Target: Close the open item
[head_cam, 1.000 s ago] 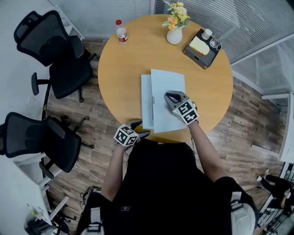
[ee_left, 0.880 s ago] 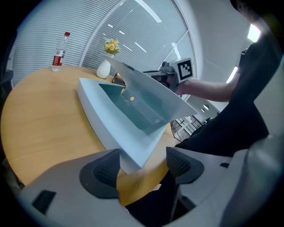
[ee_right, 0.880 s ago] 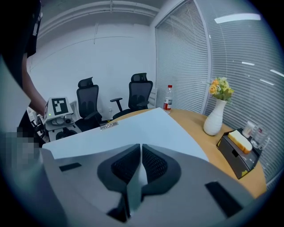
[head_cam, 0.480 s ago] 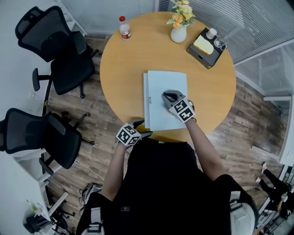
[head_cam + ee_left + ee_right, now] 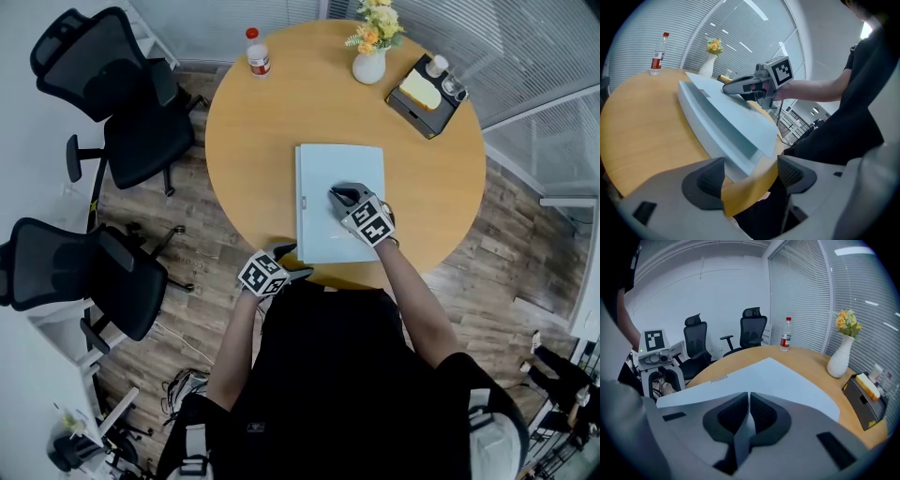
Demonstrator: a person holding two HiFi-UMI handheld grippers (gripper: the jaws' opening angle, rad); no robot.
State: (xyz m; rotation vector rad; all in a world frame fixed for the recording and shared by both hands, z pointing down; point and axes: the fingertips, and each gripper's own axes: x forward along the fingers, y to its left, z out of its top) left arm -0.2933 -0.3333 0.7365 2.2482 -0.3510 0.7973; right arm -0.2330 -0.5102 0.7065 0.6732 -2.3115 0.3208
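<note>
Pale-blue folder [image 5: 323, 178] lies front-centre on the round wooden table [image 5: 253, 131], spine to the left. Its cover is nearly down, w/ a wedge of gap showing at the near end in the left gripper view. Right gripper [image 5: 337, 195], jaws together and empty, rests its tips on the cover approx. mid-sheet, apparently pressing it flat: the closing step, close to done. Left gripper [image 5: 292, 262] hangs at the table edge just beside the folder's near-left corner, jaws wide, having just been opening, only table rim btwn them. Next move likely calls for a steady downward push till cover meets base.
</note>
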